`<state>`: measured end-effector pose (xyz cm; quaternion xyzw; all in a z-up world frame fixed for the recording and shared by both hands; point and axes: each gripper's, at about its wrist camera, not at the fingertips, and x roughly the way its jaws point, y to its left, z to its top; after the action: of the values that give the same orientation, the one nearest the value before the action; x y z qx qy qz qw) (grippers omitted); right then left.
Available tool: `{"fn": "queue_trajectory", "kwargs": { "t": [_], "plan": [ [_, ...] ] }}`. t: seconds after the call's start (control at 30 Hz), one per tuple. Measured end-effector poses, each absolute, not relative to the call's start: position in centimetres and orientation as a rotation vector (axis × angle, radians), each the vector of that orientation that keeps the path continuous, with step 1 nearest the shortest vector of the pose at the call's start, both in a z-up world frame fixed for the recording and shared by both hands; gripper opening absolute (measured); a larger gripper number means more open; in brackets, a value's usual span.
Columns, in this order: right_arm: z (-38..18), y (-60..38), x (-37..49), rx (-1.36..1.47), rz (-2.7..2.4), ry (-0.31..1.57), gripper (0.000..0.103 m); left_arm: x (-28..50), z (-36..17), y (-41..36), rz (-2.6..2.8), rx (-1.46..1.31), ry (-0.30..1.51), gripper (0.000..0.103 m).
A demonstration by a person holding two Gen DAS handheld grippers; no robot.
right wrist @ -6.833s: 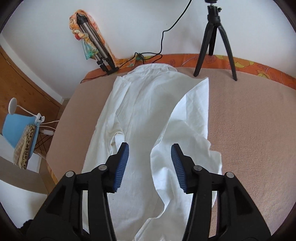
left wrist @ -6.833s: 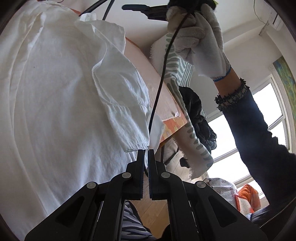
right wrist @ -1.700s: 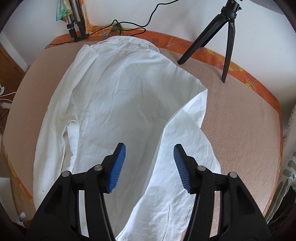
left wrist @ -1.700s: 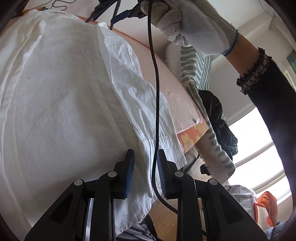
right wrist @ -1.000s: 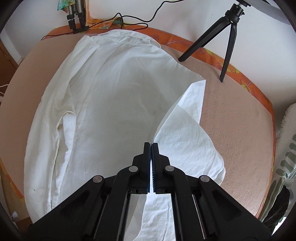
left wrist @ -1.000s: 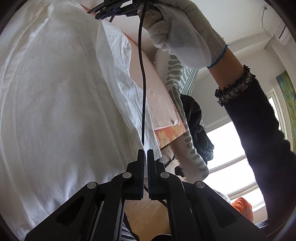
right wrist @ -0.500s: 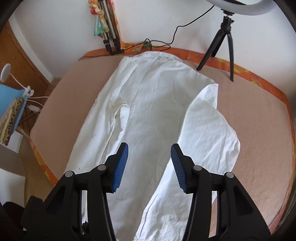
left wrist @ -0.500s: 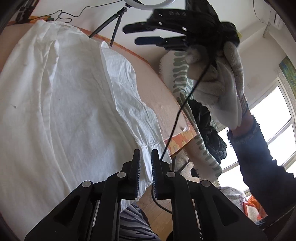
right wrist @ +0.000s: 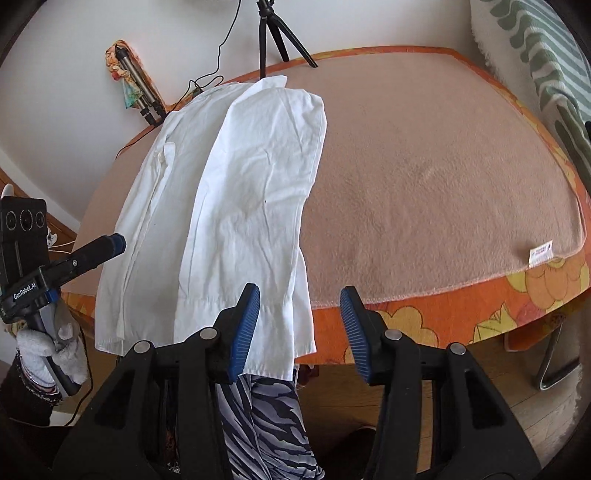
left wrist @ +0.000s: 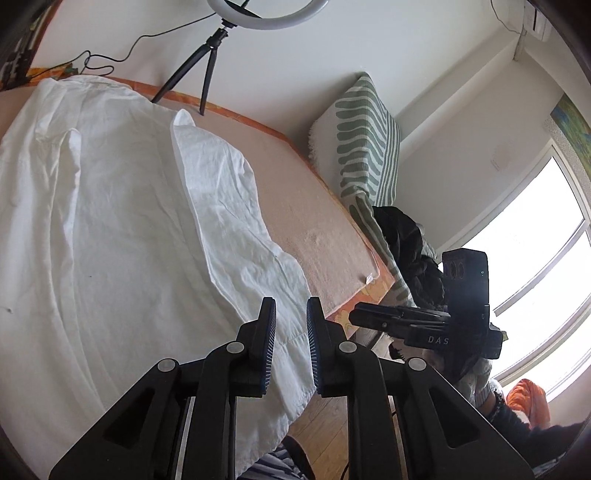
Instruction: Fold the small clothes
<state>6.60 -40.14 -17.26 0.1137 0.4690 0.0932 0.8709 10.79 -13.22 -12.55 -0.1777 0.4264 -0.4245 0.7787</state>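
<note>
A white shirt (left wrist: pixel 122 206) lies flat on the pink blanket (left wrist: pixel 295 206), its right side folded over the body; the hem hangs over the near table edge. It also shows in the right wrist view (right wrist: pixel 240 206). My left gripper (left wrist: pixel 291 325) is open with a narrow gap and empty, over the shirt's hem. My right gripper (right wrist: pixel 300 317) is open wide and empty, just off the near table edge beside the shirt's hem. The right gripper shows in the left wrist view (left wrist: pixel 373 316), and the left gripper shows in the right wrist view (right wrist: pixel 110 245).
A ring light tripod (left wrist: pixel 207 70) stands at the far edge of the blanket, also in the right wrist view (right wrist: pixel 269 29). A green striped towel (left wrist: pixel 365 147) and dark cloth (left wrist: pixel 406 243) sit at the right. A folded tripod (right wrist: pixel 138 92) leans on the wall.
Both grippers pulled back from the shirt toward the near edge. The right gripper dropped low to the right of the shirt. The left jaws opened slightly wider.
</note>
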Motion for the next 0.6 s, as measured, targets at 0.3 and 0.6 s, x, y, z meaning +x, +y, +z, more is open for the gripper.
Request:
{"fn": "queue_trajectory", "kwargs": {
  "t": [0.3, 0.6],
  "plan": [
    [-20.4, -39.1, 5.9, 0.253, 0.205, 1.002, 0.049, 11.5, -15.4, -14.7, -0.895, -0.377, 0.996, 0.015],
    [-21.5, -36.8, 5.5, 0.162, 0.155, 0.996, 0.025, 13.0, -13.6, -14.3, -0.878, -0.351, 0.981, 0.016]
  ]
}}
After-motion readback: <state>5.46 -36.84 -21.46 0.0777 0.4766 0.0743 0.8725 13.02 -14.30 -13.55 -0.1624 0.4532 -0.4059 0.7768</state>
